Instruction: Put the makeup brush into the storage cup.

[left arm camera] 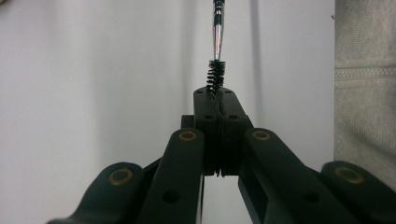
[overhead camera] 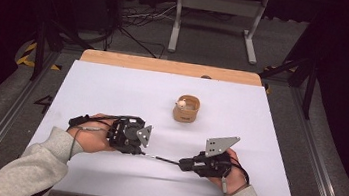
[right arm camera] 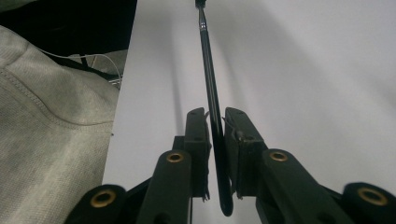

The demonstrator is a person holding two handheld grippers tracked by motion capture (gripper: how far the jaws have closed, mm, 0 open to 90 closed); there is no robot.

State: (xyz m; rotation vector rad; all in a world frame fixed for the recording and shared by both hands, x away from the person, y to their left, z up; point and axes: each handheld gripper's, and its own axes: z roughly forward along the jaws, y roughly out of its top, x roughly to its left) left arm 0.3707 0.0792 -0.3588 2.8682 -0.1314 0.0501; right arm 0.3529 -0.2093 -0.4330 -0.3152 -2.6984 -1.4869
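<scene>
- Jaws of the left gripper (left arm camera: 218,95) are seen fully closed on the bristle end of a thin brush (left arm camera: 215,77); only a short tuft of black bristles sticks out just beyond the pad tips.
- Beyond that tuft, the brush's shiny metal stem is seen running straight away from the jaws.
- Jaws of the right gripper (right arm camera: 215,119) stand a little apart around the dark handle of the same brush, with a thin gap visible at each pad; whether the pads press on it cannot be told.
- Between the two grippers, the brush is stretched level just above the white table (overhead camera: 113,90).
- Well beyond both sets of jaws, a small wooden cup (overhead camera: 187,109) is standing on the table.
</scene>
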